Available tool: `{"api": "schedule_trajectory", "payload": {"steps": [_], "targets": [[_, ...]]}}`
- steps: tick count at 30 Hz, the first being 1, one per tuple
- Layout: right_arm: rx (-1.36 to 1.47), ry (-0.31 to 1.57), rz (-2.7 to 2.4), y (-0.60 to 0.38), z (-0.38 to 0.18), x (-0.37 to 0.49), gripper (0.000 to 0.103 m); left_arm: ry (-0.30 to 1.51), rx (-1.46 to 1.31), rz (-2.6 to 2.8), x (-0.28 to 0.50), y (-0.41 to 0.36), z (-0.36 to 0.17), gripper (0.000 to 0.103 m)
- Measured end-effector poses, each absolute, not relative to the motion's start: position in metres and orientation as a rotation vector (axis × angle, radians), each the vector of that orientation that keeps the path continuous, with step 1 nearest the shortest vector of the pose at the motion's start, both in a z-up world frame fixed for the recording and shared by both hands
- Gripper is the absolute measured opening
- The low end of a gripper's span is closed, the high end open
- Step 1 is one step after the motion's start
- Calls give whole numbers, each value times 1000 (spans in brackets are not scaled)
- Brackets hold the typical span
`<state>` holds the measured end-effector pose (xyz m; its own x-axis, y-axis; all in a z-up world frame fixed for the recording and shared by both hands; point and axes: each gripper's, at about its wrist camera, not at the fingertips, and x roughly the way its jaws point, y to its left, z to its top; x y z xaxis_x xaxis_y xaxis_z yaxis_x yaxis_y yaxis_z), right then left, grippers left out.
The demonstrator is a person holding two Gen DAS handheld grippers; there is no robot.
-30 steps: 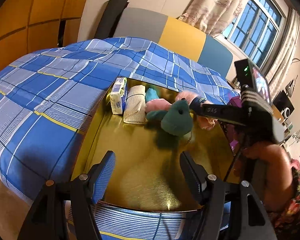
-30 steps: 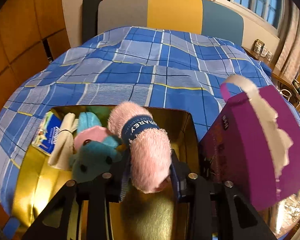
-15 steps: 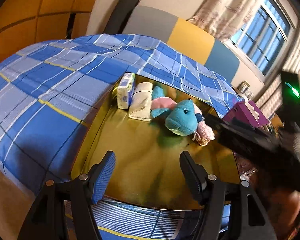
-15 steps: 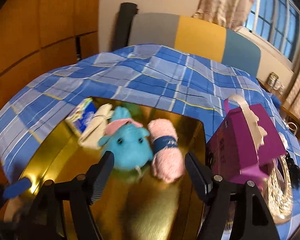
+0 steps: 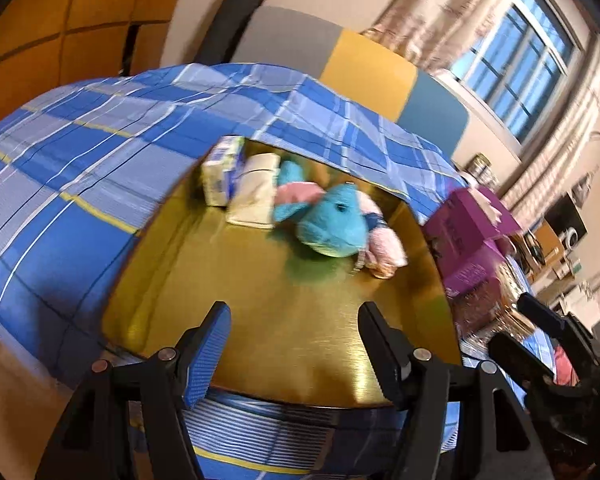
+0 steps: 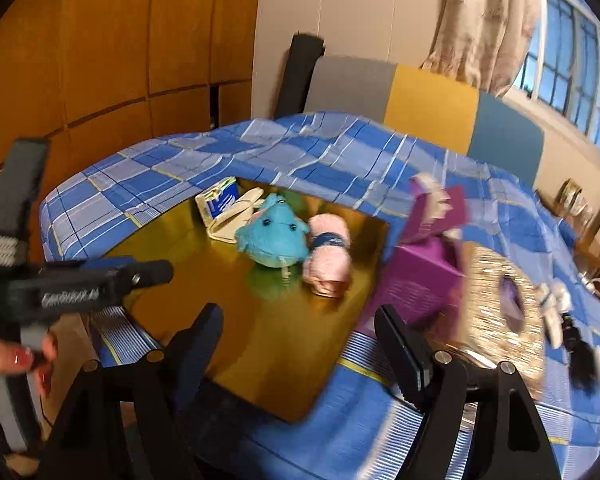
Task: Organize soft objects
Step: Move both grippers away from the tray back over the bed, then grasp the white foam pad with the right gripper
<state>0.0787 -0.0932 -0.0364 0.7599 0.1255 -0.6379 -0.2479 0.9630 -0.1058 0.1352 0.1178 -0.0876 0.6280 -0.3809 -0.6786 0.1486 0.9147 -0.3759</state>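
Observation:
A gold tray (image 5: 284, 320) (image 6: 268, 344) lies on the blue plaid bed. At its far end sit a tissue pack (image 5: 222, 170) (image 6: 218, 200), a folded cream cloth (image 5: 256, 192) (image 6: 232, 220), a blue plush toy (image 5: 332, 220) (image 6: 274, 236) and a rolled pink towel (image 5: 382, 242) (image 6: 328, 260) with a dark band, side by side. My left gripper (image 5: 294, 344) is open and empty above the tray's near edge. My right gripper (image 6: 300, 348) is open and empty, pulled back from the tray's near right corner.
A purple box (image 5: 466, 236) (image 6: 424, 276) stands right of the tray, with a glittery gold bag (image 6: 500, 312) beside it. The plaid bedspread (image 5: 80, 160) (image 6: 340, 152) covers the bed. A grey, yellow and blue headboard (image 5: 364, 68) is behind. The left gripper's body (image 6: 72, 284) shows at the right wrist view's left.
My right gripper let go of the pink towel roll, leaving it on the tray beside the blue plush, then opened and pulled back. Both cameras drew away from the tray.

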Motion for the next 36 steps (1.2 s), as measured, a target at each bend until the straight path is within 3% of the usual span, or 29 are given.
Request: {"api": "schedule_trajectory", "payload": {"steps": [7,25,32,36], "targets": [[-232,593,62,-156,-20,44,80,831,-246,-453,127,74,-78,66],[189,858,-352,-427,-32,55,80,822,-38,-784,80,-67,-38,67],[248,840,-519,-536,-28,64,80,845,10,-872,68,-114,-30,67],[247,849,-542,-581,-34,77,87,863,41,-908,63,-136,-29,67]]}}
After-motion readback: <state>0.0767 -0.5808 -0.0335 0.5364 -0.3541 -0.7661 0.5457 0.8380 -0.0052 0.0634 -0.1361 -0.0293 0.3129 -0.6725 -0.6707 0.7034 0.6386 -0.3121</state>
